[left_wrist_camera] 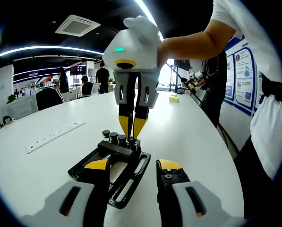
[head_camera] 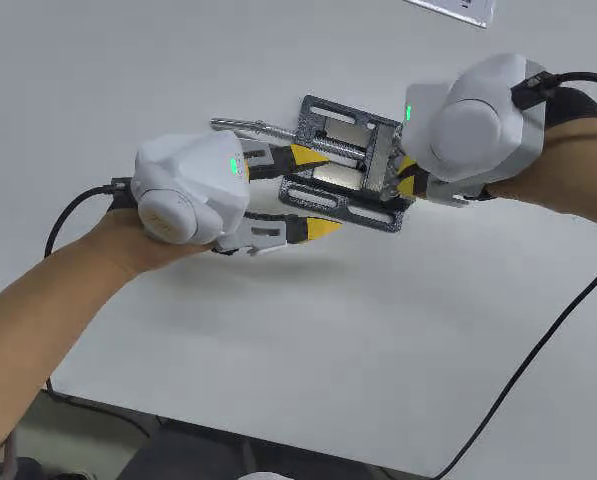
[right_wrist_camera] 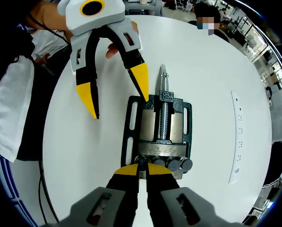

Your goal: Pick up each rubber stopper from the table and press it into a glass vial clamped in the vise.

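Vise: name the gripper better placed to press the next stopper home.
Right. The right gripper has its jaws closed on the end stopper, directly over the row clamped in the vise. The left gripper hangs open beside the vise base, away from the stoppers.

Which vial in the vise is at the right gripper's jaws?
The end vial, leftmost in the right gripper view: the right gripper has its shut jaws over it; the other three stand free.
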`<state>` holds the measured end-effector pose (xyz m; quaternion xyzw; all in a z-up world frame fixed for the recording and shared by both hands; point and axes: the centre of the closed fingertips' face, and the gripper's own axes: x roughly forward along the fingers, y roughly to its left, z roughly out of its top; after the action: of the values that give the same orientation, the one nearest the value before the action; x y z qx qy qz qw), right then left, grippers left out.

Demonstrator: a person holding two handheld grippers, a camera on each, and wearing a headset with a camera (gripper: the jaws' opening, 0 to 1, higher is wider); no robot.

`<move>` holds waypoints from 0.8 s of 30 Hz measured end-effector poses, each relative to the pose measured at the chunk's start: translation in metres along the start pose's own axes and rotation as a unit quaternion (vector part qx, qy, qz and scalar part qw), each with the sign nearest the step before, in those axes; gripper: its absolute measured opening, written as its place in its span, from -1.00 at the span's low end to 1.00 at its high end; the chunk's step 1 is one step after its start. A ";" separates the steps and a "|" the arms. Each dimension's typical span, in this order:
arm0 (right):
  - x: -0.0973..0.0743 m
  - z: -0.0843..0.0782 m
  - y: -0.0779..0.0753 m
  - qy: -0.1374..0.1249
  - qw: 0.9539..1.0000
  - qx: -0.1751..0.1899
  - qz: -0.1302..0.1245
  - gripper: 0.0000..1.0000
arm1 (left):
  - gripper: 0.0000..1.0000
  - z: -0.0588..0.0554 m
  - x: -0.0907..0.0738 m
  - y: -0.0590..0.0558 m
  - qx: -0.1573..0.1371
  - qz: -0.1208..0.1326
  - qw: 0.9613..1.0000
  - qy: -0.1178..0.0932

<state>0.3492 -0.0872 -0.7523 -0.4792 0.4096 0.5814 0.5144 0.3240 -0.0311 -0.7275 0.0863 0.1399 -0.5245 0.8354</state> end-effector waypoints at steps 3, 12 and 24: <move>0.000 0.000 0.000 0.007 1.000 0.003 0.000 -0.92 | -0.26 0.001 0.000 0.001 0.000 0.001 1.000 -0.001; 0.003 -0.002 -0.002 0.016 1.000 0.001 0.001 -0.92 | -0.26 0.003 0.000 0.004 0.001 0.001 1.000 -0.002; 0.006 -0.002 -0.003 0.020 1.000 0.008 -0.005 -0.92 | -0.27 0.003 0.004 0.000 0.002 -0.004 1.000 0.000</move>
<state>0.3525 -0.0876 -0.7581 -0.4882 0.4223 0.5661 0.5127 0.3257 -0.0352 -0.7255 0.0878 0.1390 -0.5283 0.8330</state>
